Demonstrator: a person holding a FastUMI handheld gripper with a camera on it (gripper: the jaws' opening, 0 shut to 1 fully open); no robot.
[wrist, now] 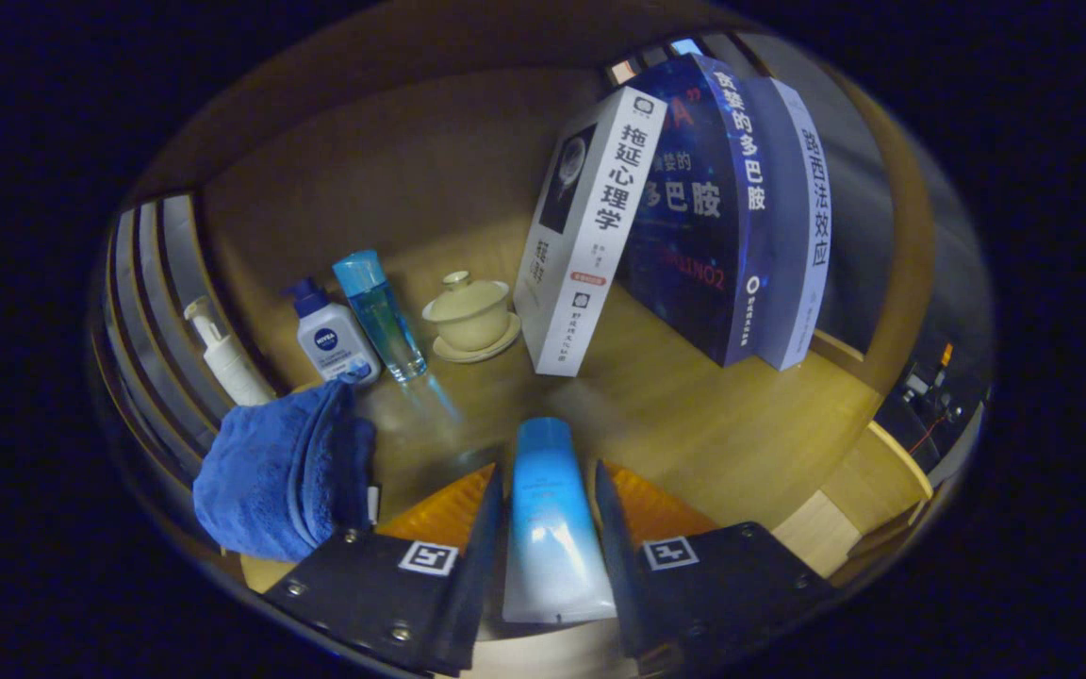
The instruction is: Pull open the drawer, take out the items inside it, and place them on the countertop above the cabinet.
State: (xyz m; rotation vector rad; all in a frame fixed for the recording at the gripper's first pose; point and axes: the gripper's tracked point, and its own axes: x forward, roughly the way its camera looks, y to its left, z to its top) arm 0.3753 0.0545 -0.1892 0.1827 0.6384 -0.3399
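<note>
Fingers point(548, 490) clamp a blue tube point(551, 519) above the wooden countertop point(694, 424) bearing books point(694, 207).

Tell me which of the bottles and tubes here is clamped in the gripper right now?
The blue-and-white tube, held between both fingers of the gripper. The clear blue bottle, the white bottle with a blue cap and the white pump bottle stand free on the countertop beyond.

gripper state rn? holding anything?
Gripper: closed on the blue-and-white plastic tube, one finger pressing each side, held above the wooden countertop.
</note>
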